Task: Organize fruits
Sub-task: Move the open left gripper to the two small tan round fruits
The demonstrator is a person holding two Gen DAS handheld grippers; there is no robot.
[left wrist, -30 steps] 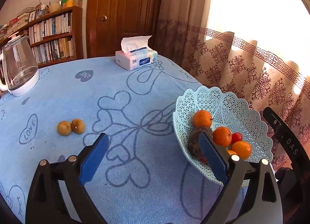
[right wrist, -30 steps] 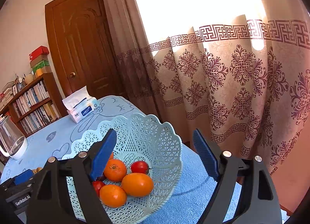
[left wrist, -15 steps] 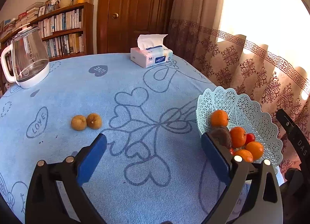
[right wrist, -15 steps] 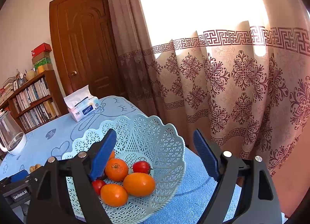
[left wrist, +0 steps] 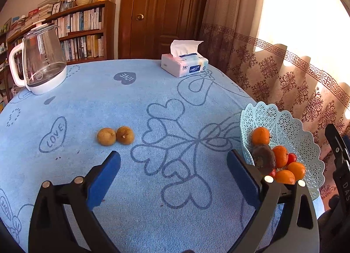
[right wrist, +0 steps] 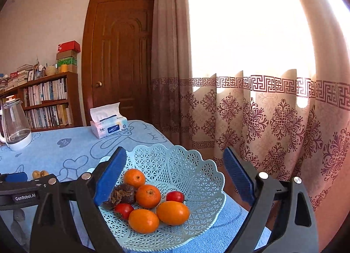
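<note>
Two small brown fruits (left wrist: 115, 136) lie side by side on the blue tablecloth (left wrist: 153, 91); they also show far left as brown fruits (right wrist: 40, 173). My left gripper (left wrist: 174, 164) hovers open just short of them, nothing between its fingers. A pale green lattice basket (right wrist: 192, 165) at the table's right edge holds oranges (right wrist: 148, 195), small red tomatoes (right wrist: 175, 196) and a dark wrinkled fruit (right wrist: 122, 192). Above that basket (left wrist: 284, 126), my right gripper (right wrist: 175, 165) has its jaws opening wide with nothing held.
A glass kettle (left wrist: 41, 56) stands at the far left of the table and a tissue pack (left wrist: 184, 65) at the far edge. Behind are a bookshelf (left wrist: 83, 30), a wooden door (left wrist: 161, 12) and patterned curtains (right wrist: 273, 121) close to the basket side.
The left gripper has swung left, so the two brown fruits sit nearer its middle and the basket slid right. The right gripper rolled level, lifted a little, and its jaws spread wider.
</note>
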